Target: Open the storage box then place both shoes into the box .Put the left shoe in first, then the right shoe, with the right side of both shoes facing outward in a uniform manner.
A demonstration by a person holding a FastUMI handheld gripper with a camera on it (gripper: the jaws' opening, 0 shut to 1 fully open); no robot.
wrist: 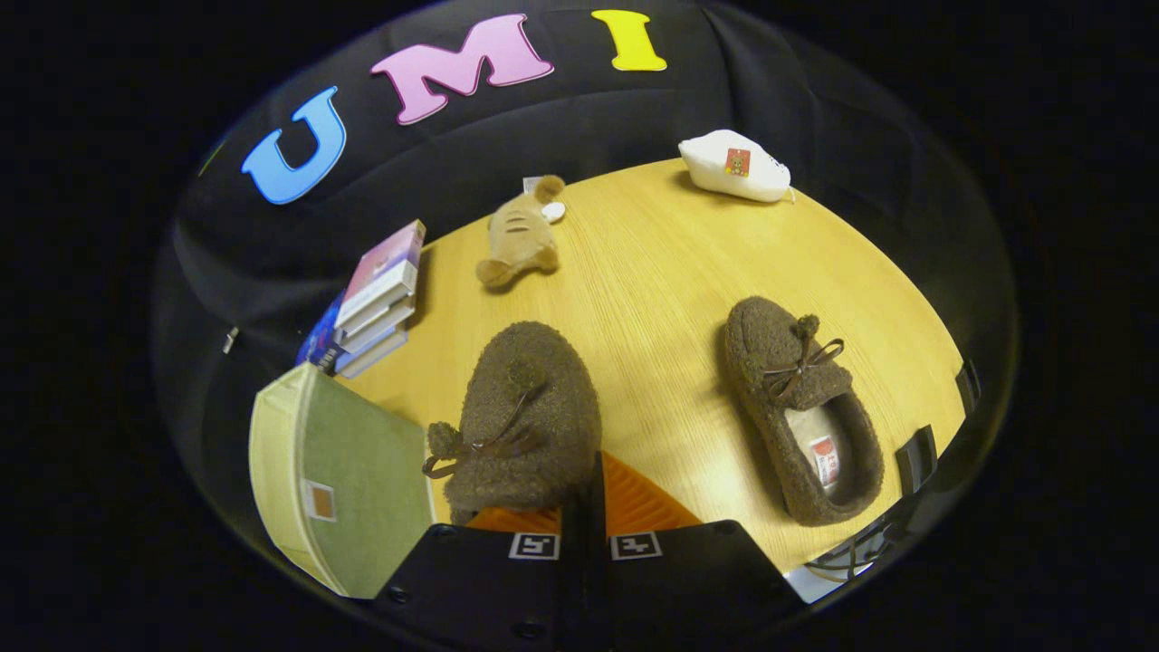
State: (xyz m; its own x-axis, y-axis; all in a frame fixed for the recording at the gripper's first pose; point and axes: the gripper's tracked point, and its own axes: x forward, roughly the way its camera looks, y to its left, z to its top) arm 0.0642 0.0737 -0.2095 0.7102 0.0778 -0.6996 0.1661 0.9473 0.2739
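Holding one brown fuzzy shoe (525, 421) at its heel end, the jaws look pressed together on the rim there, the two fingers (634, 503) nearly meeting just behind the shoe's opening, though the fabric between them is mostly hidden by the shoe's own bulk, so I take the pinch as likely, not certain. The shoe's toe points away from me over the desk (652, 272) and its bow and pompom hang to the left, which suggests it is lifted and rolled a little. The second shoe (801, 412) lies flat on the desk to the right, well apart, opening up, toe away. The storage box (340, 475) sits near and to the left, just beside the held shoe; I see a green face with pale trim, and I cannot tell whether it is open. Farther off are a stack of books (376, 303) beyond the box, a plush toy (521, 240) and a white pouch (735, 167) at the far edge. To do this step well, I would first confirm the box is open and that this is the left shoe, then swing left slowly, keep the pinch firm because the soft rim can slip, level the shoe before lowering, and set it so its right side faces outward.
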